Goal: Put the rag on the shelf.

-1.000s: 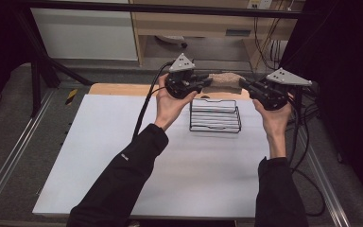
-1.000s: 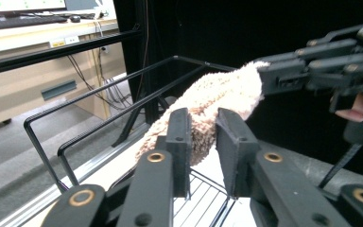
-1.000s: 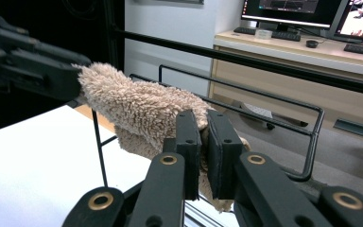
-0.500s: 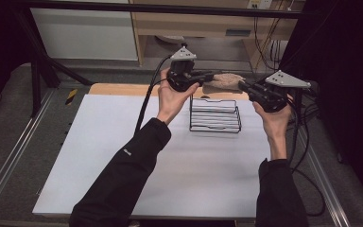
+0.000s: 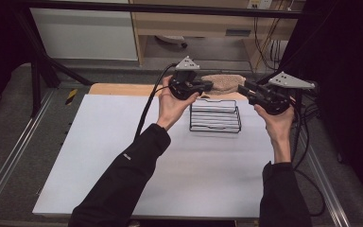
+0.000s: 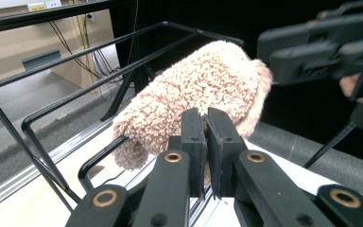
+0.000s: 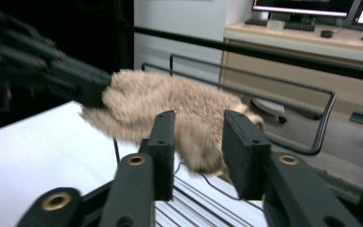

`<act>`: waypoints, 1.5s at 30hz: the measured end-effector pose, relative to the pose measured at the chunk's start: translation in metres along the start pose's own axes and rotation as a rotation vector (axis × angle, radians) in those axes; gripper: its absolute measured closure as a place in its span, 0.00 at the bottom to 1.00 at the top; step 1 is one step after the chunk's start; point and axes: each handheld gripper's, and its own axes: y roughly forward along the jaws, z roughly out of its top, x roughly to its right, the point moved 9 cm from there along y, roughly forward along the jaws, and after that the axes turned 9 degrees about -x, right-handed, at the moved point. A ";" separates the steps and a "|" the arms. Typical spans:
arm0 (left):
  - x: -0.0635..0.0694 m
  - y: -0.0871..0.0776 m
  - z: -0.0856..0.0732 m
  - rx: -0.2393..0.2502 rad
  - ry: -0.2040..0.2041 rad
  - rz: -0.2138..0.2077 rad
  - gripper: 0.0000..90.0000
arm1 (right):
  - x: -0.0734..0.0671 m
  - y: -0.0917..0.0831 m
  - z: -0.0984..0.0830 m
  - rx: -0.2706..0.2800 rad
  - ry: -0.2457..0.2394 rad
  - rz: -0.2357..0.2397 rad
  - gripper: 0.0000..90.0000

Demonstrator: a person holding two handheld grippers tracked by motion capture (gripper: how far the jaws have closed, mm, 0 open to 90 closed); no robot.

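Two hands are holding a fuzzy tan cloth (image 5: 224,81) above a black wire rack (image 5: 215,116) on the white table (image 5: 123,161). The left gripper (image 5: 207,86) is pinching its end, while the right gripper (image 5: 242,88) has just been opening at the other.

fluffy fleece cloth (image 6: 203,90), glossy black wire rack (image 5: 215,118)

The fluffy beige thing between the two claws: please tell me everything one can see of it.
The fluffy beige thing looks like soft, curly fleece, pale tan, oblong with a rounded end. It hangs above the far edge of the black wire basket. The left claw is shut on one end; the right claw, whose jaws have just been opening, stands open around the other.
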 end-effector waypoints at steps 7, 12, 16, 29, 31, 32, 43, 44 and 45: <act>0.000 0.003 -0.009 -0.012 0.016 0.011 0.94 | -0.005 0.001 0.007 -0.010 0.032 0.008 0.82; -0.001 0.007 -0.013 -0.032 0.032 0.021 0.95 | -0.001 0.013 -0.010 -0.081 0.070 -0.004 0.97; -0.001 0.011 -0.016 -0.047 0.038 0.029 0.97 | 0.003 0.020 -0.022 -0.112 0.100 -0.002 1.00; -0.006 0.018 -0.021 -0.060 0.015 0.057 0.90 | 0.008 0.027 -0.031 -0.108 0.112 -0.021 0.97; -0.005 0.016 -0.021 -0.060 0.014 0.056 0.87 | 0.007 0.023 -0.030 -0.100 0.111 -0.021 0.95; -0.005 0.014 -0.021 -0.057 0.015 0.057 0.86 | 0.007 0.021 -0.029 -0.096 0.110 -0.022 0.94; -0.002 -0.005 -0.021 -0.036 0.002 0.072 0.68 | -0.004 0.003 -0.019 -0.065 0.101 -0.012 0.77; -0.001 -0.007 -0.022 -0.039 -0.001 0.071 0.67 | -0.005 0.002 -0.018 -0.062 0.099 -0.013 0.75; -0.001 -0.009 -0.024 -0.039 -0.004 0.069 0.65 | -0.006 0.001 -0.018 -0.057 0.099 -0.009 0.73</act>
